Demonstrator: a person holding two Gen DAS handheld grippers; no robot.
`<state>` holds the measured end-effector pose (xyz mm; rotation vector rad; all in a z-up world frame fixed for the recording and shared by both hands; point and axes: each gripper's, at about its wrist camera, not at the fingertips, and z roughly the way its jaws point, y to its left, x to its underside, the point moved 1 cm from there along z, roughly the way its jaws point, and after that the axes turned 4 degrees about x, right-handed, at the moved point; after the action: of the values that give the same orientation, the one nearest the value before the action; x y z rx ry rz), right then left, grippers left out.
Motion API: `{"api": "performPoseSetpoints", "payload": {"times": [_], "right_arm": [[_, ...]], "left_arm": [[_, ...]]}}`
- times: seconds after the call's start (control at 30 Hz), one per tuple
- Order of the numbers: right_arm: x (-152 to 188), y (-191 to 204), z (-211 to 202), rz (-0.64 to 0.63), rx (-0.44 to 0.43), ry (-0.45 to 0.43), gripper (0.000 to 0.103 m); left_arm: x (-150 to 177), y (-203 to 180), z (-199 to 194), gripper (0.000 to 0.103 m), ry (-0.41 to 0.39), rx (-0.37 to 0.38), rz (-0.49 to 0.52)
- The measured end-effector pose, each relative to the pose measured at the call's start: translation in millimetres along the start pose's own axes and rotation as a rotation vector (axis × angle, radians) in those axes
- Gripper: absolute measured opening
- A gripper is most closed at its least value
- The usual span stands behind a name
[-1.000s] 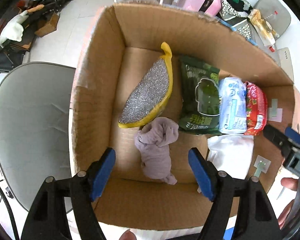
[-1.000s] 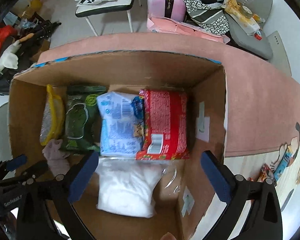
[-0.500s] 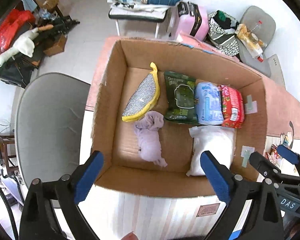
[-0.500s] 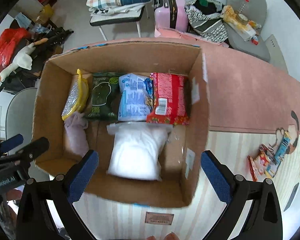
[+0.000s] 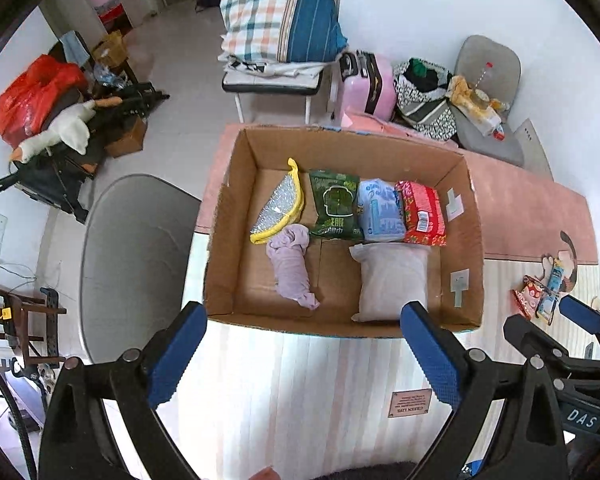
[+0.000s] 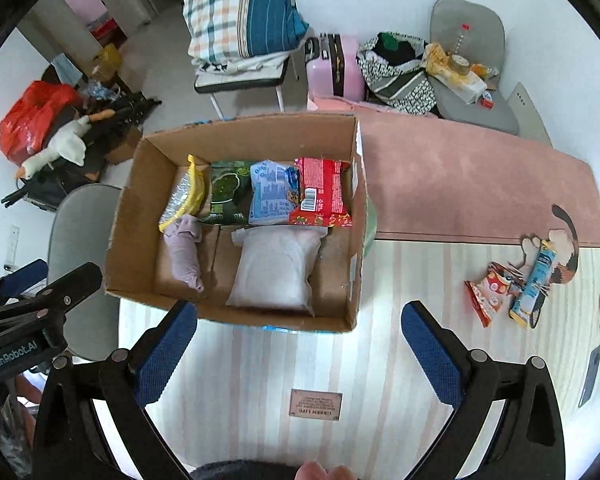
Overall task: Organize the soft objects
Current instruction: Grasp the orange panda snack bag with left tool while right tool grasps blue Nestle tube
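Observation:
An open cardboard box (image 5: 466, 216) (image 6: 132, 216) stands on the table. Inside lie a yellow-rimmed silver pouch (image 5: 278, 210) (image 6: 182, 196), a green pack (image 5: 336, 206) (image 6: 226, 196), a light blue pack (image 5: 380, 210) (image 6: 272, 192), a red pack (image 5: 422, 214) (image 6: 322, 192), a lilac cloth (image 5: 292, 266) (image 6: 184, 252) and a white pillow pack (image 5: 392, 280) (image 6: 274, 266). My left gripper (image 5: 304, 354) and right gripper (image 6: 300, 350) are both open and empty, held above the table's near side, in front of the box.
The table carries a striped and pink cloth (image 6: 460, 184). Two small snack packs (image 6: 516, 284) lie on it right of the box. A grey chair (image 5: 136, 264) stands left of the table. A chair with a checked pillow (image 5: 280, 12), a pink suitcase (image 5: 370, 84) and bags stand behind.
Both grippers have pulled back and up out of the box. The box now looks smaller and the table and room show around it. The things in the box have not moved.

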<state>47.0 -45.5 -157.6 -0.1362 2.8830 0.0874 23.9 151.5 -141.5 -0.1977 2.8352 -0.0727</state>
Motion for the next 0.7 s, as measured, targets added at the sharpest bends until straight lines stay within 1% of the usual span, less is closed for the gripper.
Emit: {"api": "performPoseSetpoints", "payload": {"times": [0.1, 0.23, 0.3, 0.37, 0.43, 0.53, 0.57, 0.6, 0.63, 0.67, 0.7], "right_arm": [[7.2, -0.9, -13.3, -0.005, -0.029, -0.013, 0.103], [12.5, -7.8, -20.6, 0.015, -0.078, -0.008, 0.103], [13.8, -19.9, -21.3, 0.042, -0.104, 0.0, 0.103], [15.0, -37.0, -19.5, 0.07, -0.114, 0.009, 0.103], [17.1, -62.9, -16.8, 0.129, -0.118, 0.025, 0.103], [23.8, -118.3, -9.8, 0.233, -0.094, 0.053, 0.103], [27.7, -143.6, -6.6, 0.277, -0.074, 0.061, 0.103], [31.0, -163.8, -4.0, 0.313, -0.055, 0.068, 0.103], [35.7, -192.3, 0.0, 0.361, -0.035, 0.074, 0.103], [37.5, -213.6, 2.4, 0.392, -0.02, 0.077, 0.103], [41.2, -241.2, 7.0, 0.433, 0.005, 0.08, 0.103]], "left_arm": [[4.2, -2.3, -11.2, 0.099, -0.017, 0.007, -0.014], [6.8, -10.5, -22.1, 0.099, -0.021, 0.023, -0.021], [4.2, -21.1, -26.1, 0.099, -0.026, 0.028, -0.007], [-0.7, -40.6, -27.9, 0.099, -0.038, 0.025, 0.028], [-6.7, -69.6, -26.0, 0.099, -0.044, 0.032, 0.083], [-16.4, -125.0, -9.8, 0.099, -0.022, 0.04, 0.185], [-18.2, -141.8, -2.8, 0.099, -0.013, 0.044, 0.217], [-20.9, -170.4, 9.2, 0.099, -0.002, 0.046, 0.269], [-22.6, -187.8, 17.6, 0.099, 0.008, 0.046, 0.304], [-24.7, -211.1, 30.7, 0.099, 0.035, 0.057, 0.347], [-25.6, -239.1, 49.1, 0.099, 0.078, 0.073, 0.39]]}}
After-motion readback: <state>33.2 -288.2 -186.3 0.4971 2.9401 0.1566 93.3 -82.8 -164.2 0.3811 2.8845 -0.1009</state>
